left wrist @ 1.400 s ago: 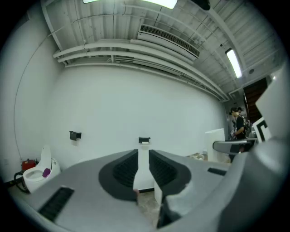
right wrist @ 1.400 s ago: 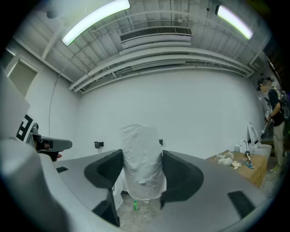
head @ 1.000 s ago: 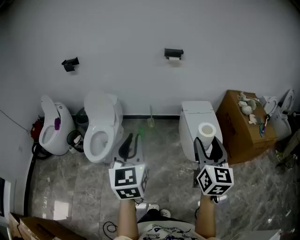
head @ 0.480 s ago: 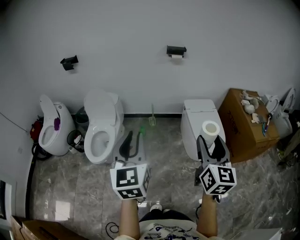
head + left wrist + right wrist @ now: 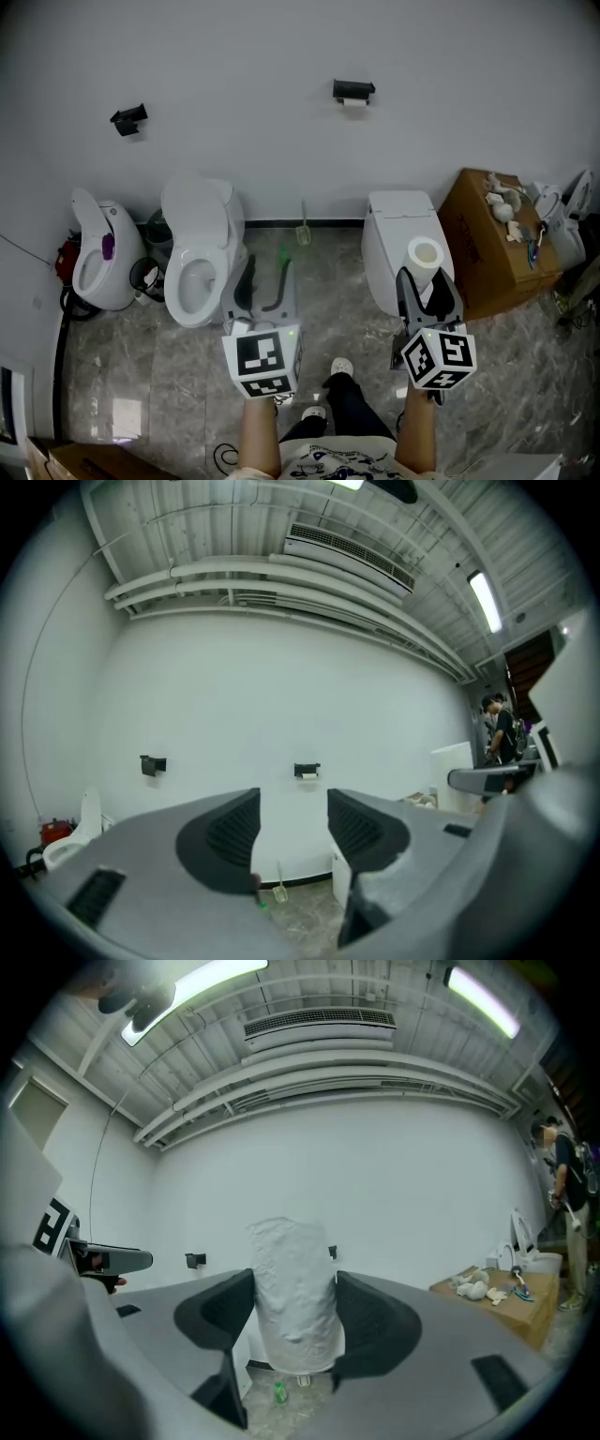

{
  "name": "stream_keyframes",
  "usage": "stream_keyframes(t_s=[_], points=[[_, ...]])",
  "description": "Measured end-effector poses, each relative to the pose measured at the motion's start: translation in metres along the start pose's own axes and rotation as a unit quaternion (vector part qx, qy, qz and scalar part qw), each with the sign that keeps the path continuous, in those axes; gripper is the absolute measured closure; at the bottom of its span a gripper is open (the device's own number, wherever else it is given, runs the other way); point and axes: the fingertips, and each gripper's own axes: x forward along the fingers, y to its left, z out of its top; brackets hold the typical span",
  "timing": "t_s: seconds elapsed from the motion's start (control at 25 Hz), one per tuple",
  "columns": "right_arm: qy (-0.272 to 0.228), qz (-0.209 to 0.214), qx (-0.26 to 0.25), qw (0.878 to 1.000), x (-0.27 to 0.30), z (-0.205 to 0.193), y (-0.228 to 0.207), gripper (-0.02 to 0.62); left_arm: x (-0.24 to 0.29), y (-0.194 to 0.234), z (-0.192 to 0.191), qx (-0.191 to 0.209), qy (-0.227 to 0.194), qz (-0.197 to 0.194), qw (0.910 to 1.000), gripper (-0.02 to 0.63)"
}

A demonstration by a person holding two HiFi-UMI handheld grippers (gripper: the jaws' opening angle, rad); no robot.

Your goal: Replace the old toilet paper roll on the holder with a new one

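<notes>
Since the black fixture (image 5: pixel 129 118) far left on the wall showed no paper, the target read as the wall holder (image 5: pixel 353 90) further right, with the old roll (image 5: pixel 353 101) a thin white strip under it.

Left gripper (image 5: pixel 262 279) pointed level at the wall. Its jaws had just been opening and stood wide apart, nothing between them. In the left gripper view the holder sat dead ahead in the gap between the jaws. It was well apart from them, no contact.

In the head view the holder was up the wall between the two grippers, a touch nearer the right one's side, above and just left of the closed toilet (image 5: pixel 401 239).

Right gripper (image 5: pixel 427 286) was clamped on the new roll (image 5: pixel 425 255), pads pressed on both sides. The roll stood upright, hollow core facing up. In the right gripper view the roll filled the middle, and only a corner of the holder showed at its right edge.

Judgement: the empty left gripper was lined up to take the old roll off first, and both hands had to go forward and up. If the holder's bar ran level along the wall, as it seemed, the upright new roll would need tipping onto its side before going on.
</notes>
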Motion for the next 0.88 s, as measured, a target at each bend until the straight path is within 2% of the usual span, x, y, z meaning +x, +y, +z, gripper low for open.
stream_keyframes(t_s=[0.36,0.88], points=[[-0.001,0.012,0.005,1.000,0.088,-0.005,-0.032,0.311,0.086,0.004,-0.006,-0.003,0.006,0.020,0.9998,0.399],[-0.019,0.045,0.002,0.999,0.278,0.034,-0.113,0.311,0.269,-0.008,0.036,0.007,-0.016,0.061,0.9980,0.399]])
